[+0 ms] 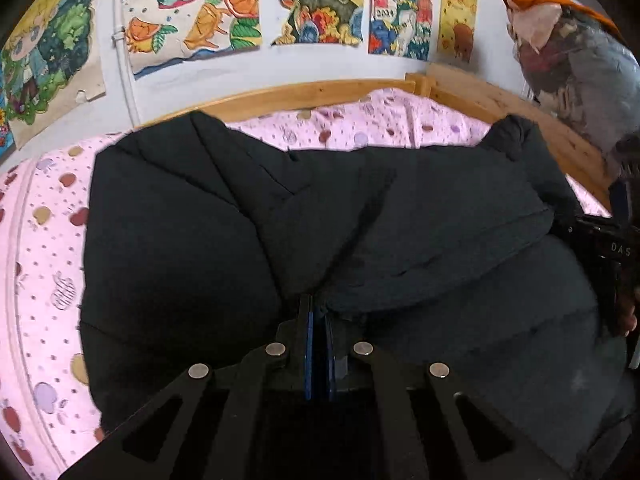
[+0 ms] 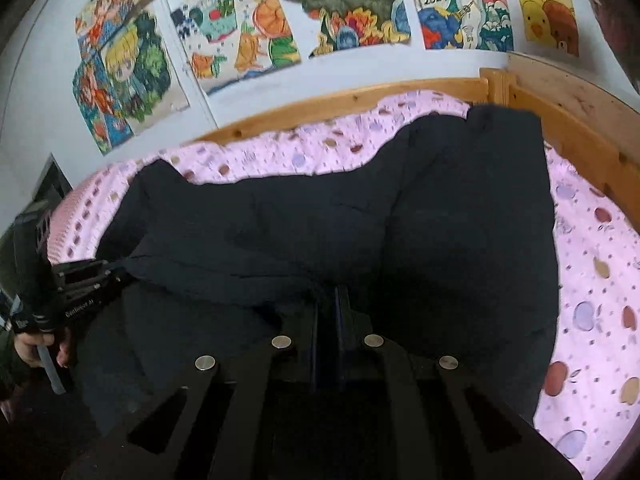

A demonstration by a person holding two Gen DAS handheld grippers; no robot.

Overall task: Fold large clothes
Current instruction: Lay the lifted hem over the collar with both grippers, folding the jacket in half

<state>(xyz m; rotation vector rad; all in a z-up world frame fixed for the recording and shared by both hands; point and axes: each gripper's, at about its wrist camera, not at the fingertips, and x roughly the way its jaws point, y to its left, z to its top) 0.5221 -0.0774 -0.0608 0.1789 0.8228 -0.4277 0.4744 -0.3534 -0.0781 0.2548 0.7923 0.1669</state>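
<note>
Both wrist cameras look steeply down from close above the black padded jacket [image 1: 320,220] on the bed [image 2: 580,280], facing the wall drawings [image 1: 192,12]; both share these.

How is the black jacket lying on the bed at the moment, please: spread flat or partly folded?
Partly folded: on the black jacket a flap lies doubled over its lower part, its edge running across the middle, on the pink bedsheet.
</note>
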